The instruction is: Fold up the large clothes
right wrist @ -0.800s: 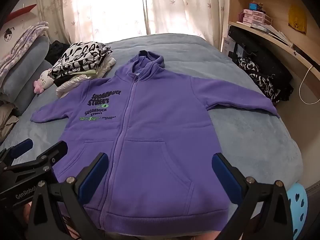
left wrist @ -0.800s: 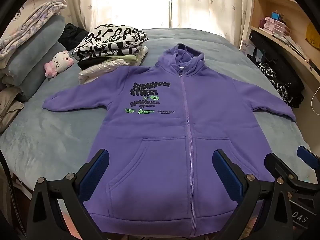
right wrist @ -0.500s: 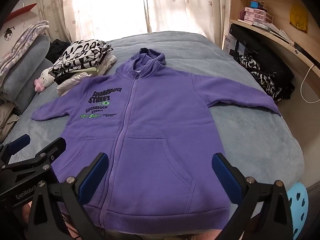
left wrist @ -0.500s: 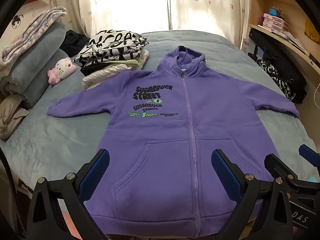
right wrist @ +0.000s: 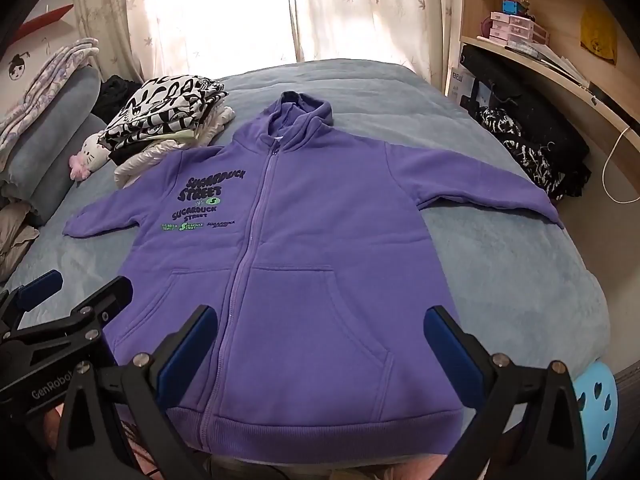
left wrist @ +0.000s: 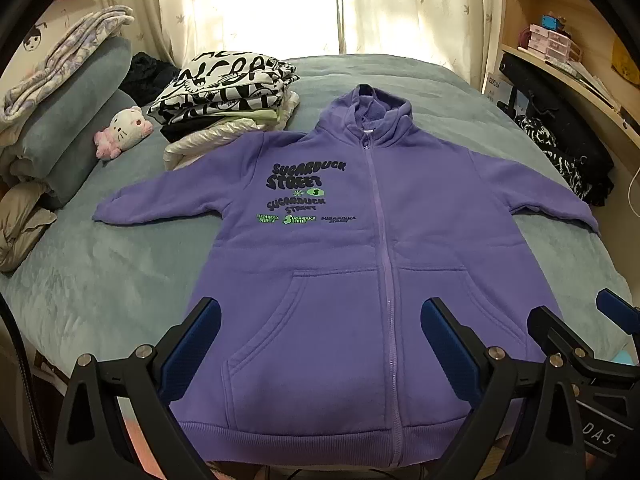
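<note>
- Left claw (left wrist: 320, 344) is spread wide and empty, poised above the lower left half of the purple hoodie (left wrist: 360, 264); right claw (right wrist: 320, 344) is likewise spread wide and empty above the lower right half. Neither touches the fabric.
- Hoodie position: flat on the bed (left wrist: 100, 288), front up, zipper (left wrist: 384, 280) closed, hood pointing toward the window, both sleeves out to the sides, ribbed hem (right wrist: 320, 428) nearest the claws.
- Handling estimate: thick fleece, soft and limp, moderately heavy for cloth, not fragile. It will likely sag and drag between two grip points.
- Recommended grip points: sleeve cuffs or shoulder seams for folding the sleeves inward; the hem corners for folding the body. Pinch both layers together.
- Surface: plush grey-blue bed cover, soft and likely high in friction; lift rather than slide.
- Surroundings: stack of folded clothes (left wrist: 228, 92) and a plush toy (left wrist: 124, 130) beyond the left sleeve, dark garments (right wrist: 532, 148) at the right edge, wooden shelves (right wrist: 560, 64), curtained window (left wrist: 320, 4).
</note>
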{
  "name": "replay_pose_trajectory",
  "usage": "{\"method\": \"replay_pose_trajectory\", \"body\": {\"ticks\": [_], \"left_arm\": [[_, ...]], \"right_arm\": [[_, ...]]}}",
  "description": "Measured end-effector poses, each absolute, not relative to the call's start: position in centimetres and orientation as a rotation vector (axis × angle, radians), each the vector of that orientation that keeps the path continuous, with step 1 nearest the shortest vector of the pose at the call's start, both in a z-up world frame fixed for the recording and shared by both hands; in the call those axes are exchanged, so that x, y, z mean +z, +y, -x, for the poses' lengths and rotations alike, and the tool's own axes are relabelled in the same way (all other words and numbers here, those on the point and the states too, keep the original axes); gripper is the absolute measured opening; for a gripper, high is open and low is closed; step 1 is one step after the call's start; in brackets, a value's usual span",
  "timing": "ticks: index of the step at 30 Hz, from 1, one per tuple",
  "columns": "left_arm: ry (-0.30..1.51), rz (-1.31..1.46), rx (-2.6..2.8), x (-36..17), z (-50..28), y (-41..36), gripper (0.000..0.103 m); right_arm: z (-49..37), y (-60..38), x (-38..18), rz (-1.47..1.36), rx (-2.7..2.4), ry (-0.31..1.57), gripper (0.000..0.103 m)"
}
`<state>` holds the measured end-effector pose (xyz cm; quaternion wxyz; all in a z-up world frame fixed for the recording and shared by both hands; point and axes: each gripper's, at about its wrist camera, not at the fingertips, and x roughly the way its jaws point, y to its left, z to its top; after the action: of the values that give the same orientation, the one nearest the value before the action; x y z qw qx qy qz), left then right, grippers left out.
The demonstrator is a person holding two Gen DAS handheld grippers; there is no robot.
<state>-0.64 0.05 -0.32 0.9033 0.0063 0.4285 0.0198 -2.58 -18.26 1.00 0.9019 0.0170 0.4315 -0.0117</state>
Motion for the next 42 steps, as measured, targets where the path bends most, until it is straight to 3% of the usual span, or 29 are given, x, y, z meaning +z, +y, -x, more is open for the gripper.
{"method": "replay_pose_trajectory", "body": {"ticks": [38,42], "left_arm": [[0.914,-0.016,0.047,-0.9,1.0,0.0,0.098],[0.923,-0.019,0.037,-0.9,0.7,-0.3,0.094]], "right_arm": [[2.6,-18.1,-0.5,-0.049,-0.021,0.924,0.103],[2.6,-18.2,-0.4,-0.046,-0.022,0.924,0.103]]}}
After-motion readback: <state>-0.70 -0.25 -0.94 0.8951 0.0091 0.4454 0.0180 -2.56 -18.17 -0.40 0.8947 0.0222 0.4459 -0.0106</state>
